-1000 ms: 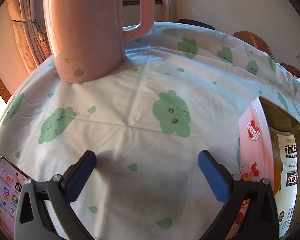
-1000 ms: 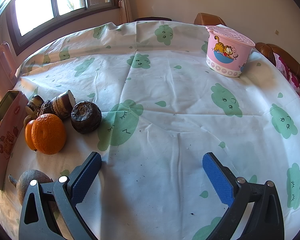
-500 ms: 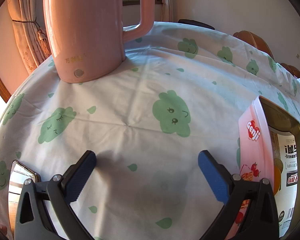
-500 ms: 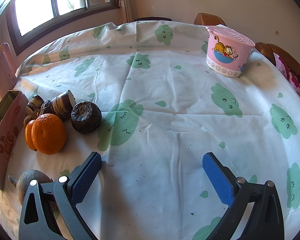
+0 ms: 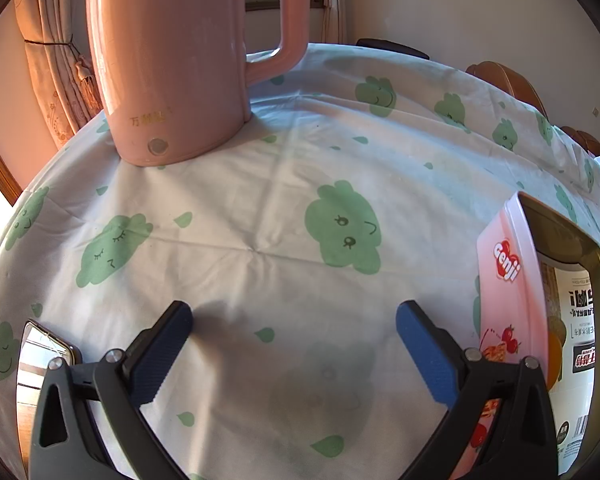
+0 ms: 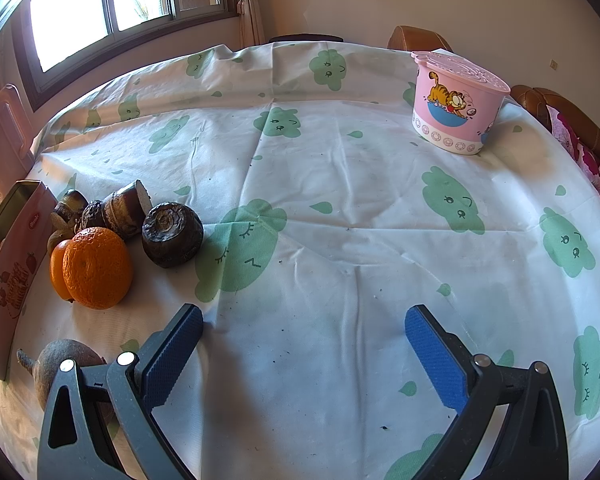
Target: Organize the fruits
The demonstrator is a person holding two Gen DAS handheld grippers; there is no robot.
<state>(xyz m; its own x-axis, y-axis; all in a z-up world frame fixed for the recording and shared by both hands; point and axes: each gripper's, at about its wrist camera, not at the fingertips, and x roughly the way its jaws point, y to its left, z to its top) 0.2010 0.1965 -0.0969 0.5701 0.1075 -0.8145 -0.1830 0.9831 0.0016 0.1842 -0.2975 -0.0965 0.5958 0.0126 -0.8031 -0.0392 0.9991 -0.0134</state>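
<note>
Left claw [image 5: 294, 336]: jaws wide, empty, low over bench [image 5: 260, 208]. Right claw [image 6: 304, 340]: same, nothing held. Fruit heap at bench's left in right-wrist view: orange [image 6: 98, 268] foremost, touching 2nd orange [image 6: 58, 266]; dark root veg [image 6: 172, 234] just beside; pink box [image 6: 14, 280] adjacent, one orange inside. Risk, imo: round orange rolls off if nudged; pads could slip off-centre.

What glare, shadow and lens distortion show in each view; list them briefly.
Left wrist view: warm low sunlight on the pink kettle, window reflection glaring off the phone screen, left gripper fingers casting soft shadows on the tablecloth. Right wrist view: blown-out window, fisheye bending the table edge, orange sharp.
</note>
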